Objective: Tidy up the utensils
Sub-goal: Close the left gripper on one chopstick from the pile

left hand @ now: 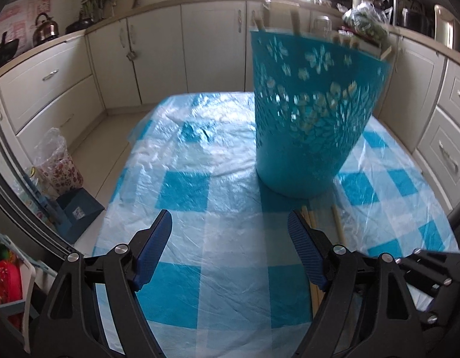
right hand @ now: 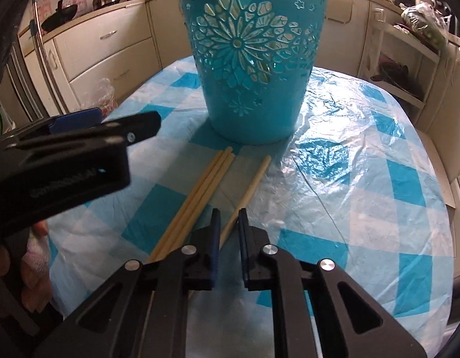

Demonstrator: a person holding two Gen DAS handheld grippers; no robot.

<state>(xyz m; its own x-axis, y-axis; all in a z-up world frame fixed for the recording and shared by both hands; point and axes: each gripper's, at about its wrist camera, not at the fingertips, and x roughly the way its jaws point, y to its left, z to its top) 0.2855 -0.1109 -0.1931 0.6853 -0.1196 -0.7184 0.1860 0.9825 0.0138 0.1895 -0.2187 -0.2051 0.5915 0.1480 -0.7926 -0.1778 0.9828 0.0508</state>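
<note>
Four chopsticks (right hand: 197, 191) on table, one blue basket (right hand: 250, 59), two tools

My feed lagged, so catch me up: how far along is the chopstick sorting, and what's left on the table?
Done: several chopsticks already stand in the teal basket. In hand: nothing gripped; the right gripper is narrowed around the single chopstick without clamping it, and the left gripper is open and empty. Left: that stick plus the bundle of three on the checked tablecloth.

Chopsticks (right hand: 200, 197) lie on the table (right hand: 364, 179) just before the basket (right hand: 253, 59), more standing inside it.
</note>
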